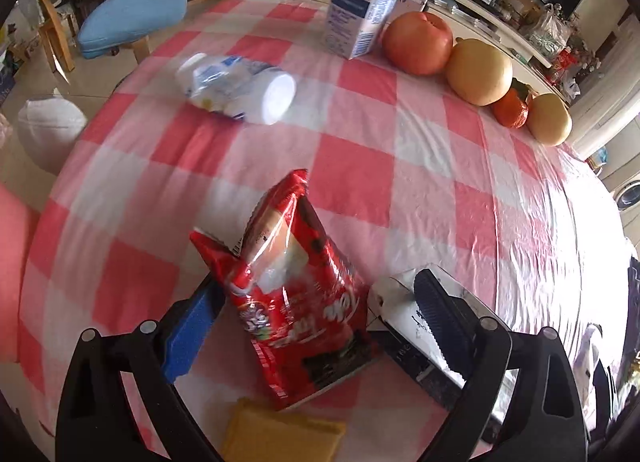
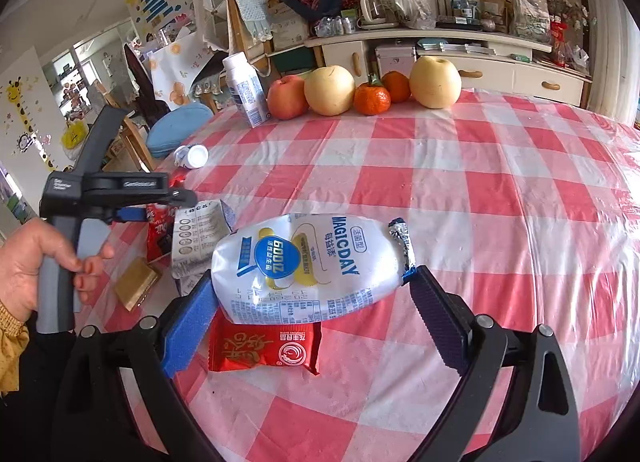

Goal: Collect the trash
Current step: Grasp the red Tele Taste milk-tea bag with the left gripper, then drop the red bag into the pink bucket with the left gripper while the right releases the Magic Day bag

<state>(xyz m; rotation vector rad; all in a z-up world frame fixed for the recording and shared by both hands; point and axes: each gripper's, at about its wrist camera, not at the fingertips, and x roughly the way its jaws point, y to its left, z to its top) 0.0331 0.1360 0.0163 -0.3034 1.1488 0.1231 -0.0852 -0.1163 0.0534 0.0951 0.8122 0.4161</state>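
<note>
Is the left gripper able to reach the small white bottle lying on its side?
Probably yes. The small white bottle lies ahead on bare tablecloth, nothing between. But the left gripper has the red snack bag between its fingers.

Apple (image 2: pixel 286 97), pears (image 2: pixel 329 89), tangerines (image 2: pixel 372 99)

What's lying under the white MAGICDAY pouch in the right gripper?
A red snack wrapper lies on the checked tablecloth below the MAGICDAY pouch. The pouch hides the wrapper's far edge, so contact between them can't be judged.
</note>
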